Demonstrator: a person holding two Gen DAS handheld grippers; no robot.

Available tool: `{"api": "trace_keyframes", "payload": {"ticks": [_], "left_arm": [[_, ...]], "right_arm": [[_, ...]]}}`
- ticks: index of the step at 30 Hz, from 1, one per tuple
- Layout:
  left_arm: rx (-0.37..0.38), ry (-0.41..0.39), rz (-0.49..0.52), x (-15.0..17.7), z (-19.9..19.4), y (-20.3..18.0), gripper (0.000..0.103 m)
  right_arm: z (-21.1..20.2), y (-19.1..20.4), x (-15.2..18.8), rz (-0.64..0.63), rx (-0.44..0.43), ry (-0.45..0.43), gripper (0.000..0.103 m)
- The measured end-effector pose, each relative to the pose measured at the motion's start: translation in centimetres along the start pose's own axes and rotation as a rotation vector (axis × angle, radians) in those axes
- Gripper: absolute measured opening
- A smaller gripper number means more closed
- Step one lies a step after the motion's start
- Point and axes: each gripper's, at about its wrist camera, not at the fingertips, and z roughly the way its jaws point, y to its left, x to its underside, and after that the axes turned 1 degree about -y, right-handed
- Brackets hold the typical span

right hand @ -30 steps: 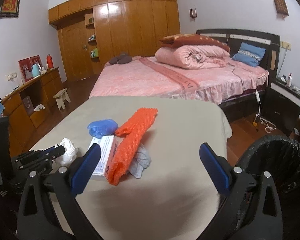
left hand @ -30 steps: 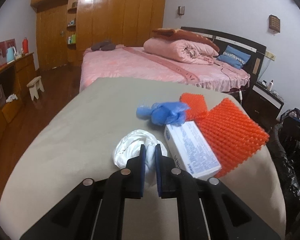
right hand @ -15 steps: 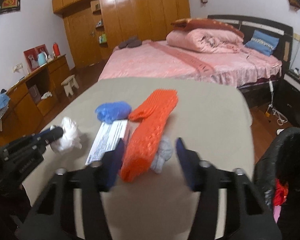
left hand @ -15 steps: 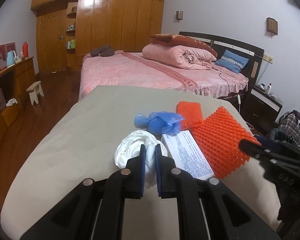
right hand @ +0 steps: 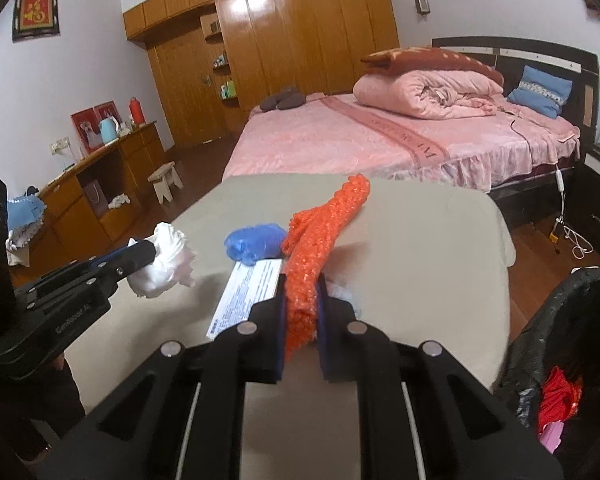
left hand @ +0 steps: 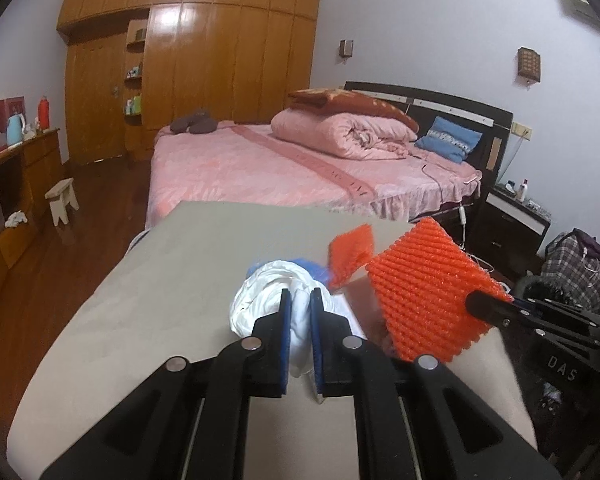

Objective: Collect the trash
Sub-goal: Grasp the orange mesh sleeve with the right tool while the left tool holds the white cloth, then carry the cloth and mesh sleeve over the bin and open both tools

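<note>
My left gripper (left hand: 300, 294) is shut on a crumpled white wad (left hand: 259, 300), held a little above the beige table (left hand: 171, 280). From the right wrist view the white wad (right hand: 165, 264) sticks out of the left gripper (right hand: 143, 250) at the left. My right gripper (right hand: 302, 280) has its jaws closing hard on the near end of an orange foam net (right hand: 320, 228), pads pressing it. In the left wrist view the orange net (left hand: 424, 292) stands tilted up, pinched by the right gripper (left hand: 476, 302). A blue plastic wad (right hand: 255, 242) and a white printed box (right hand: 247, 292) lie beside the net.
A black-lined trash bin (right hand: 572, 320) with red scraps inside stands low at the right of the table. A pale wad (right hand: 342, 288) lies under the net. Behind the table are a pink bed (right hand: 380, 144), a wooden wardrobe (right hand: 300, 40) and a wooden desk (right hand: 99, 184).
The right gripper went from wide open to shut on the orange net, whose near end now stands raised. The left gripper has risen with the white wad.
</note>
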Motion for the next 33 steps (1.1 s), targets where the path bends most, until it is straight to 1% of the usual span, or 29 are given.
{"api": "trace_keyframes", "payload": {"ticks": [7, 12, 17, 21, 33], "left_arm": [[0.033, -0.039, 0.014, -1.7, -1.1, -2.1, 0.009], [0.083, -0.058, 0.042, -2.7, -1.4, -4.6, 0.009], [0.136, -0.06, 0.066, -3.0, -1.2, -7.3, 0.009], [0.189, -0.057, 0.083, -3.3, -0.7, -10.0, 0.009], [0.389, -0.026, 0.164, -2.4, 1.3, -19.6, 0.009]], "right_arm": [[-3.2, -1.2, -1.2, 0.007, 0.023, -0.06, 0.012], [-5.1, -3.0, -1.7, 0.026, 0.057, -0.088, 0.012], [-7.2, -5.6, -1.6, 0.054, 0.12, -0.107, 0.012], [-8.6, -8.1, -0.9, 0.08, 0.19, -0.109, 0.012], [-12.9, -16.4, 3.1, 0.18, 0.394, -0.096, 0.012]]}}
